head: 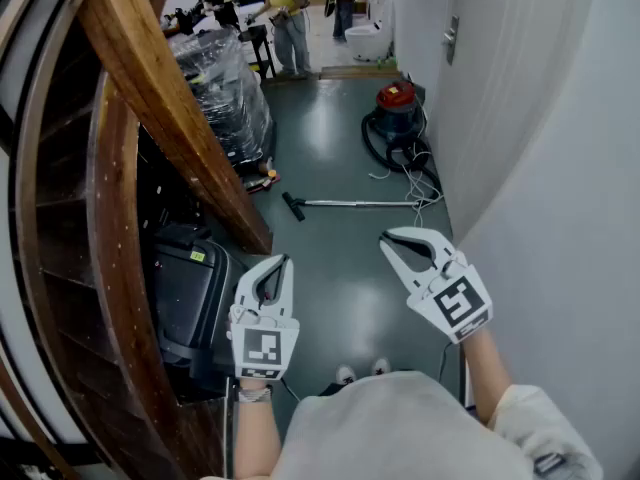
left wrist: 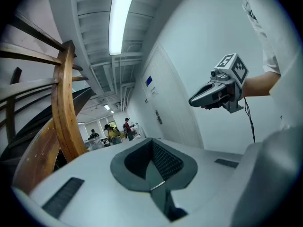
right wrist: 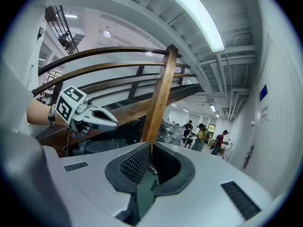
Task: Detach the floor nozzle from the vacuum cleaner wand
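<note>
**On the floor ahead, the nozzle is lying joined to the wand, with nothing yet begun**

Along the left side, a wooden stair [head: 160, 108] is sweeping up the corridor. A black machine [head: 185, 288] is sitting under it, and a wrapped pallet [head: 225, 83] is standing further along.

The left gripper [head: 278, 266] is hovering in the air near the person's body. Its fingers [left wrist: 163, 162] are pressing together on nothing.

Well ahead of it, the nozzle [head: 293, 206] is resting on the floor [head: 340, 268], close to the foot of the stair. It is looking fully attached to the wand [head: 355, 204], which is running rightward from it. The wand's far end is meeting a tangle of cable [head: 420, 183] and hose [head: 378, 153] in front of the red vacuum [head: 397, 108].

The right gripper [head: 390, 240] is also hanging in mid-air, its fingers [right wrist: 137, 167] closing on nothing, with a white wall [head: 560, 168] running beside it.

By my reading the task is only starting. The walk up, the grip on both wand and nozzle, and the pull apart are all waiting to be done.

Nothing is lying between the person and the wand. The stair edge beside the nozzle and the loose cable at the other end are likely crowding the reach, and people [head: 285, 8] are working far down the corridor.
</note>
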The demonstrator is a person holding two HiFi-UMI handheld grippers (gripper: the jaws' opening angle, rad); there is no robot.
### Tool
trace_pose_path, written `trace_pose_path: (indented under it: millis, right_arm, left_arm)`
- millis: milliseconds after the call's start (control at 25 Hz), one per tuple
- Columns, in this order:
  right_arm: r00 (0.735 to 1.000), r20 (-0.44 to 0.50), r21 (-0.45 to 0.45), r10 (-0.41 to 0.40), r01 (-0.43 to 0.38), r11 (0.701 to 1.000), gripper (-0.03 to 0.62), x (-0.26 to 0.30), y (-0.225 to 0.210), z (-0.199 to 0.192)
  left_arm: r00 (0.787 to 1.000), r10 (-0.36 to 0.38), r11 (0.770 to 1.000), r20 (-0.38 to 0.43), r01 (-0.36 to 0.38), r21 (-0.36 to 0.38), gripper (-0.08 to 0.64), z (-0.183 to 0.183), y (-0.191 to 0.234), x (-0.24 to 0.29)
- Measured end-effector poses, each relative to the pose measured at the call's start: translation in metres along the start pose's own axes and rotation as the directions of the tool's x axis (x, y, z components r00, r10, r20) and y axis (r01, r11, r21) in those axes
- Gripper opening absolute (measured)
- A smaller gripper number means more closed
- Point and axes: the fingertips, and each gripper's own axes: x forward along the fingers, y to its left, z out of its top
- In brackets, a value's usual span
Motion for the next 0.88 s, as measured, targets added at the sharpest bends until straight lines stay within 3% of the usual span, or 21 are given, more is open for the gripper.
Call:
trace_pose_path:
  millis: [360,880]
  right_arm:
    - [0.999,-0.006,-0.03,-0.032,0.031,0.999,0.037,0.014,-0.016,-0.005]
    - [1.0,-0.025,-0.04,-0.002,0.001,0.999,0.035,0.047,-0.021,-0.011]
  left_arm:
    - [1.0,0.003,1.0,-0.002,-0.003,0.003,-0.003,-0.005,0.007,0.018]
    - [1.0,-0.001,1.0,-0.026,0.002,0.03,-0.003,-0.021,0.03,0.038]
